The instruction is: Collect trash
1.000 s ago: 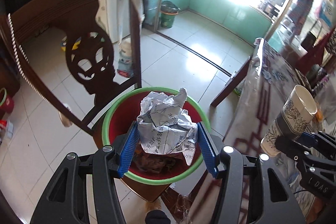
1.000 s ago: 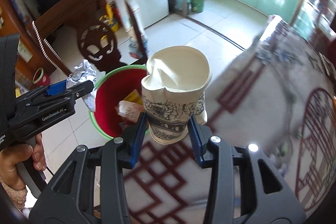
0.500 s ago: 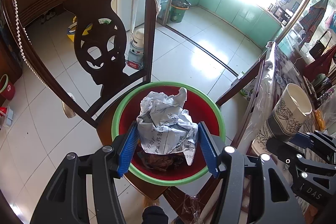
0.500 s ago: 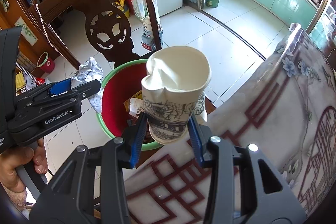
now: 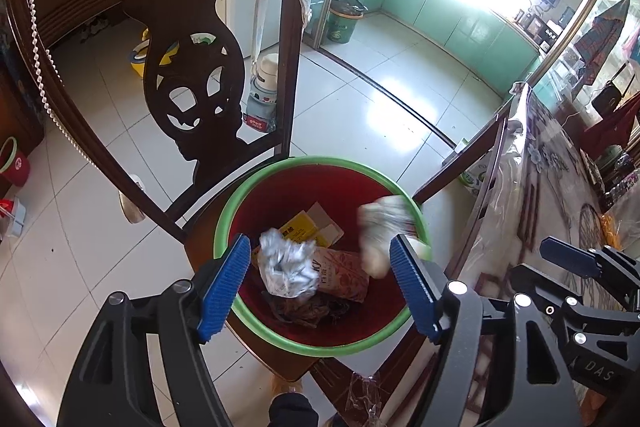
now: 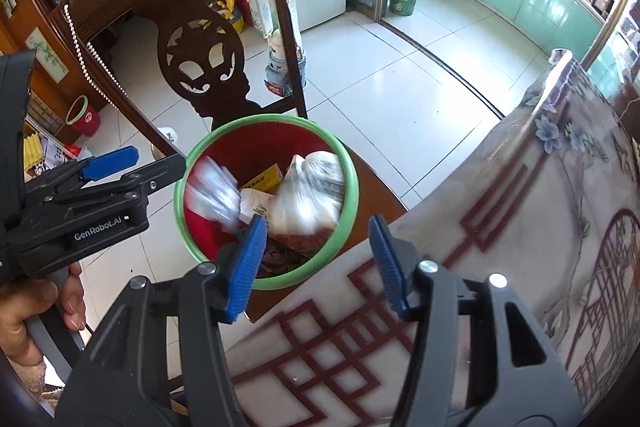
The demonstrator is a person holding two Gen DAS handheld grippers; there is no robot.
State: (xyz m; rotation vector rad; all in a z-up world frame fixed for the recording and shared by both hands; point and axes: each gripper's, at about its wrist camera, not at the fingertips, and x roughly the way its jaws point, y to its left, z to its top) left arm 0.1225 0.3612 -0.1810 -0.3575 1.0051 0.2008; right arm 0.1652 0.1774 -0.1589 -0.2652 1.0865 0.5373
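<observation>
A red bin with a green rim [image 5: 320,160] [image 6: 272,118] stands on a dark wooden chair seat. My left gripper [image 5: 320,283] hovers over it, its jaws opening with nothing between the blue pads. The crumpled printed paper [image 5: 286,267] [image 6: 212,191] is blurred, dropping onto a yellow box and wrappers inside the bin. My right gripper [image 6: 316,263] is over the table edge beside the bin, its jaws also opening and empty. The paper cup [image 5: 382,235] [image 6: 310,195], also blurred, falls inside the bin by the rim. Each view shows the other gripper: the right [image 5: 560,275], the left [image 6: 140,163].
The carved chair back [image 5: 192,87] rises behind the bin. A table with a patterned plastic cover [image 6: 520,207] lies to the right. A white pot [image 5: 266,83] and a small red bin [image 6: 82,115] stand on the tiled floor. A person's hand [image 6: 28,311] holds the left gripper.
Both grippers have opened. The crumpled paper left the left gripper and the cup left the right gripper; both are dropping into the bin. Both views shifted slightly closer over the bin.
</observation>
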